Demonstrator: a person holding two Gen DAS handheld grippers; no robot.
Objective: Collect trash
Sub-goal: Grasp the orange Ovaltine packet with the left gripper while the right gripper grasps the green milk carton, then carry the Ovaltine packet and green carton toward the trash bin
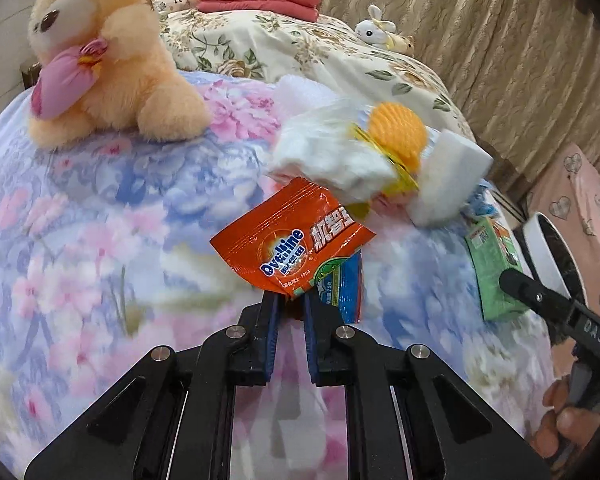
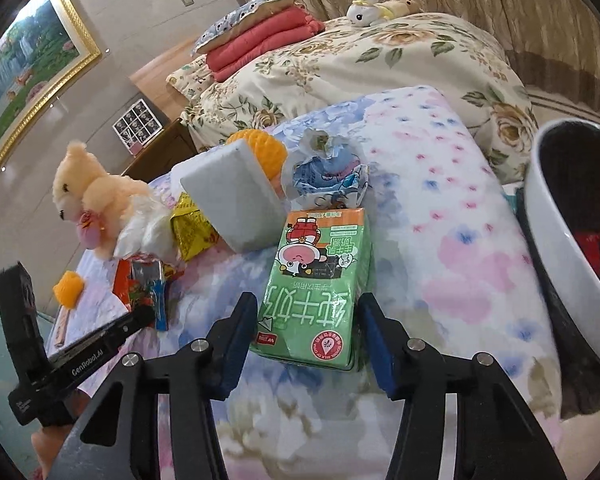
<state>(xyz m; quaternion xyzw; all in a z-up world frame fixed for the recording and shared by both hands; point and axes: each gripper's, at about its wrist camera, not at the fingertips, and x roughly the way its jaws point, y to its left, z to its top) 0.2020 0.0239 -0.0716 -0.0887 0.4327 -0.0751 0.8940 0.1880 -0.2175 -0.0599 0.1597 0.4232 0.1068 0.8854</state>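
The left gripper (image 1: 291, 300) is clamped on the lower edge of the orange Ovaltine sachet (image 1: 290, 246), which lies on the flowered quilt (image 1: 100, 240) beside a blue wrapper (image 1: 350, 284). The right gripper (image 2: 306, 336) stands half apart, its pads straddling the near end of the green milk carton (image 2: 320, 280), not visibly pressing, near the quilt's right edge beside the white bin (image 2: 556, 240).
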